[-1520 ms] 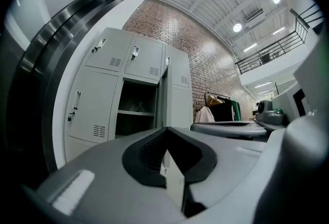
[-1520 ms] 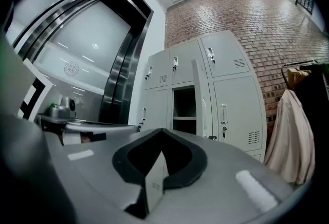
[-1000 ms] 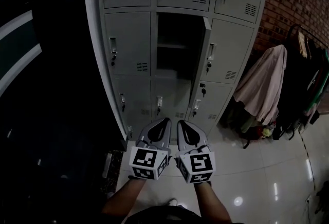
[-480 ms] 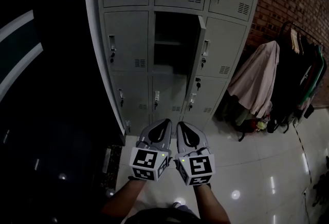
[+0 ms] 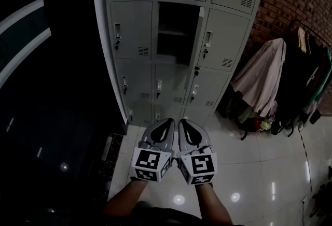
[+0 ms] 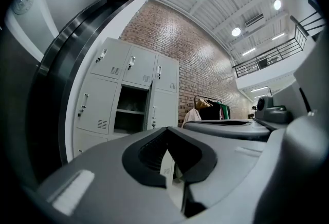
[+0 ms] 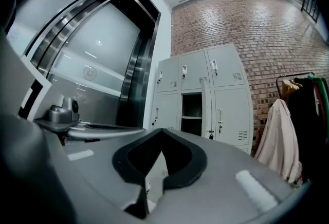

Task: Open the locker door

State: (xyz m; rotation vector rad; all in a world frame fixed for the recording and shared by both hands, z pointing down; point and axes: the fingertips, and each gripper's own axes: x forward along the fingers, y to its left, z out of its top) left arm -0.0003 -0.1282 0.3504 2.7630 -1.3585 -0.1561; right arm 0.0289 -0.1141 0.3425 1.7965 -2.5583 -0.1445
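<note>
Grey locker door (image 5: 198,38) stood open; left claw (image 5: 167,122) and right claw (image 5: 182,123), both shut and empty, hung well short of it, best kept clear of its edge.

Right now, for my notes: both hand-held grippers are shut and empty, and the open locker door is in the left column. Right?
No: the head view shows the open locker door in the middle column. The left hand-held gripper and right hand-held gripper are shut and empty, as said.
</note>
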